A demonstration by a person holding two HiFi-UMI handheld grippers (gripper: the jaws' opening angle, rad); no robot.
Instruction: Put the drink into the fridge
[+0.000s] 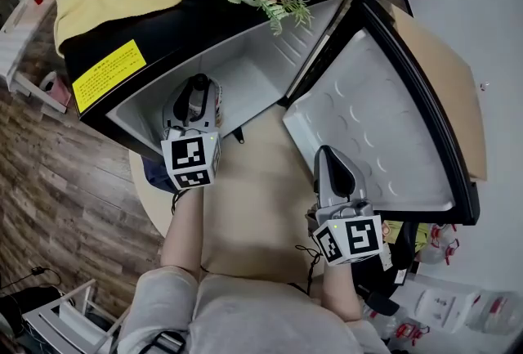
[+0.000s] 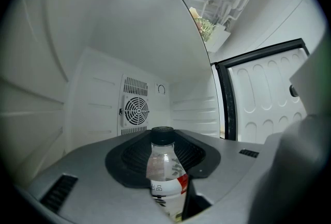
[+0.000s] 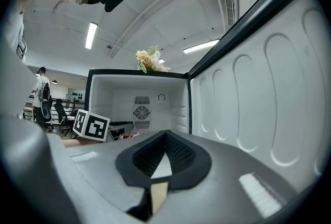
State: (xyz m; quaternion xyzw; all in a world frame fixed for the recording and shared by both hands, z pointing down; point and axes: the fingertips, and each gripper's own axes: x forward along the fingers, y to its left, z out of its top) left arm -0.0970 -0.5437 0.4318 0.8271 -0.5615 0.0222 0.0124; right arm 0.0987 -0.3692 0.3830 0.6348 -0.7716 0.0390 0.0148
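Though hidden overhead, left gripper's [image 1: 196, 89] bottle [image 2: 165, 179]

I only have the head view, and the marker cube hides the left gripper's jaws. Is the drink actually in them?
Observer: Yes. The left gripper view shows the left gripper shut on an upright clear bottle with a black cap.
Operator: What lies ahead of it?
Observer: Past the bottle only the back wall of the fridge shows, with a round fan grille. The gripper hides the floor.
Operator: And the right one?
Observer: The right gripper has its jaws together with nothing between them. It faces the open fridge, with the door at its right.
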